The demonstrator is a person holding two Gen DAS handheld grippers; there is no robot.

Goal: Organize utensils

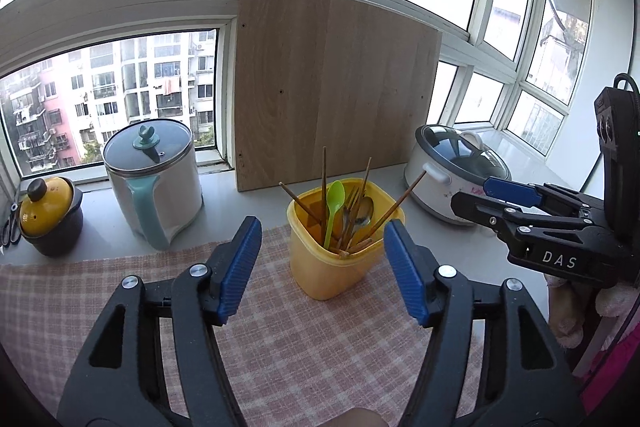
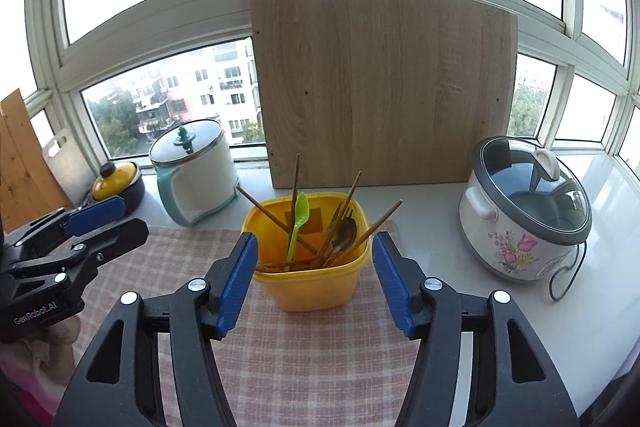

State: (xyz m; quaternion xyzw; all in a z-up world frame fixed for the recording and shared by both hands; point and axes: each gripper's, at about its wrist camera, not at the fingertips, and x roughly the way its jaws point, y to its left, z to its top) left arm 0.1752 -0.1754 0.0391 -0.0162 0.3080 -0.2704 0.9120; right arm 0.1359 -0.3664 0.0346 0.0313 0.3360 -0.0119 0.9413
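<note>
We see the yellow container standing upright on the pink checked cloth, between the window and both tools; it holds the utensils, all resting handle or tip down and fanning upward. A green plastic spoon stands nearly vertical, bowl up, leaning slightly right; the wooden chopsticks splay outward, one upright toward the board, one slanting up to the left, another up to the right past the rim; a metal spoon and a fork lean together on the right side, heads up. The left gripper has its blue pads spread wide with nothing between them, the container beyond its tips; the right gripper is likewise spread and pinches nothing, its pads flanking the container without touching. Behind stands a wooden board propped against the window; a white kettle with a glass lid sits left, a floral rice cooker right, and a small yellow-lidded pot farthest left.
</note>
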